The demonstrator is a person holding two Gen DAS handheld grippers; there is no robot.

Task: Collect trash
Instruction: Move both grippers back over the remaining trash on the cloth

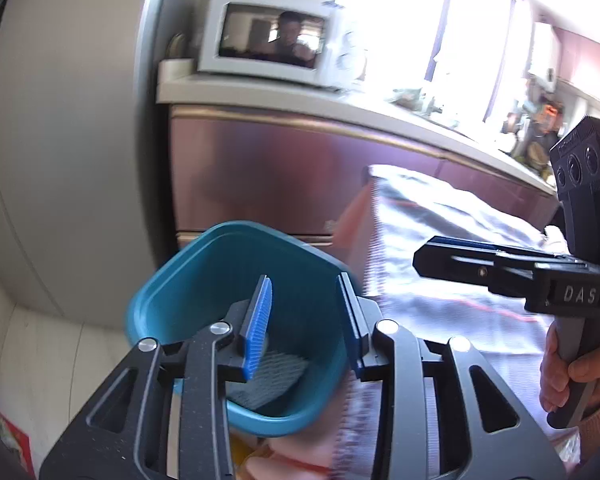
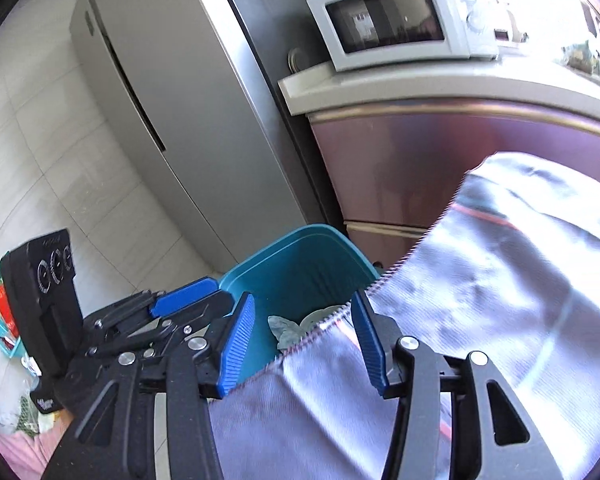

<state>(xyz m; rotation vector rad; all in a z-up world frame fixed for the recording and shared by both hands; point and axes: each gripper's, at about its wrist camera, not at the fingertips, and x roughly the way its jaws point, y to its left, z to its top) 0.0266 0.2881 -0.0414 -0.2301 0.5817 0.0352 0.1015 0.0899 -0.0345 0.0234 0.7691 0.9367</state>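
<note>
Landmark: teal bin, standing on the floor in front of the maroon cabinet, below the microwave.
Trash in hand: silver foil bag, large, empty-looking, serrated seal edge; leaning over the right rim of the teal bin, mouth end angled toward its opening.
Handling, judged: very light, thin, floppy, crinkly; slick metallised surface likely to slip between ribbed pads; no fragility. Likely to spring back out of the bin unless folded or pushed down.
Best hold, judged: on the stiffer crimped seal edge rather than the loose middle panel.
Bin contents: a crumpled grey-green scrap and something pale and round beside it, low inside; identity unclear.
Right gripper: jaws set moderately apart, bag edge running between the blue pads; right pad appears against the foil, left pad apart from it. Not clamped as far as can be seen.
Left gripper: jaws moderately apart, hovering over the bin opening, left pad inside the rim line, right pad just beside the bag's edge; nothing gripped.
Other trash: colourful wrappers on the floor well to the left of the bin.
Risk, judged: bag sliding free and landing outside the bin.
</note>
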